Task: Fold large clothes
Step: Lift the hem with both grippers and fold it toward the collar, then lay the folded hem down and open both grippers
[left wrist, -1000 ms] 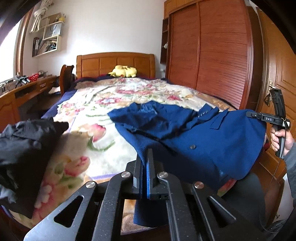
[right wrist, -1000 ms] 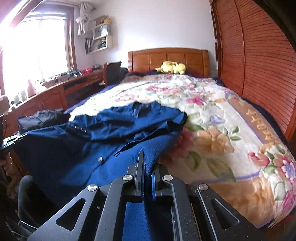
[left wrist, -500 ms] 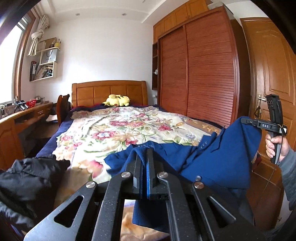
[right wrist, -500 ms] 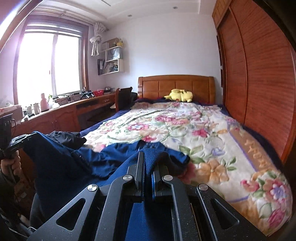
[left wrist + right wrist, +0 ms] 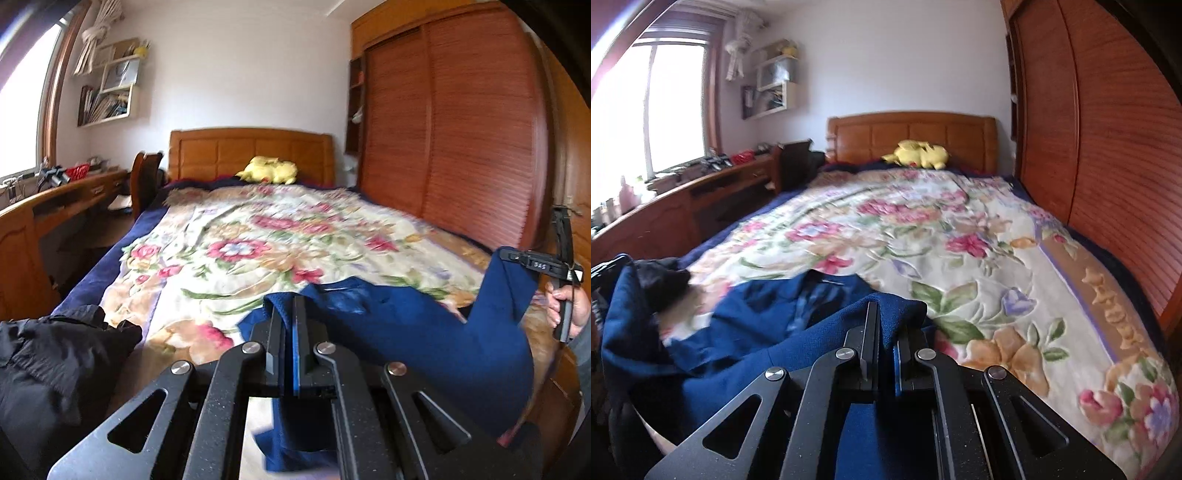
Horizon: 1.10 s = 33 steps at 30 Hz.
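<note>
Grippers (image 5: 290,306) (image 5: 886,314) clamped on blue garment (image 5: 424,332)

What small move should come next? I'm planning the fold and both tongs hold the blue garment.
Probably carry both tongs forward over the floral blanket and lay the blue garment flat. The left tongs and right tongs are each shut on an edge, the cloth sags bunched between them at the foot of the bed, and the black clothing crowds one corner.
</note>
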Each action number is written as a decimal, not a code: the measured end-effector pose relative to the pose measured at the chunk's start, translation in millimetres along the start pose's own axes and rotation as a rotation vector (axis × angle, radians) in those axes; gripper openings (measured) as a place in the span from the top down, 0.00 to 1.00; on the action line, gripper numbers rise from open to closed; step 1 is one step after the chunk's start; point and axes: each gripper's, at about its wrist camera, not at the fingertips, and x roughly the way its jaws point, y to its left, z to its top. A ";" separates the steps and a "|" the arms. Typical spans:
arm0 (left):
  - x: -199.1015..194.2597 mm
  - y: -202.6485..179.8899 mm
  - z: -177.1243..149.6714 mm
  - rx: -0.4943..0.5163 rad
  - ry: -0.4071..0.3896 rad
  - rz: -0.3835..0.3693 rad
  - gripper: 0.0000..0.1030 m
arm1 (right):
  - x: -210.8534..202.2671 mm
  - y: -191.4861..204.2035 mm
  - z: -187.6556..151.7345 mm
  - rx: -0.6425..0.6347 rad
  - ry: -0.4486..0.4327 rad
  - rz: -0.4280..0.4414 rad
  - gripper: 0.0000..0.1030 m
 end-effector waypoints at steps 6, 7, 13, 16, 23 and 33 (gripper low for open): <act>60.5 23.2 16.7 -0.004 0.041 0.071 0.98 | 79.3 -11.1 31.6 0.033 0.057 -0.043 0.96; 73.2 25.7 20.7 0.002 0.047 0.088 0.98 | 88.0 -12.5 37.3 0.041 0.052 -0.042 0.96; 121.3 34.0 41.4 -0.003 0.052 0.136 0.98 | 127.8 -14.3 61.3 0.074 0.006 -0.064 0.96; 144.9 37.0 44.0 -0.005 0.074 0.152 0.98 | 145.7 -12.8 62.1 0.085 -0.006 -0.094 0.96; 187.0 33.0 14.7 0.001 0.218 0.122 0.98 | 204.7 0.2 36.3 0.041 0.165 -0.103 0.95; 161.9 31.8 -16.7 -0.007 0.284 0.020 0.66 | 186.2 3.0 29.1 0.039 0.231 -0.096 0.39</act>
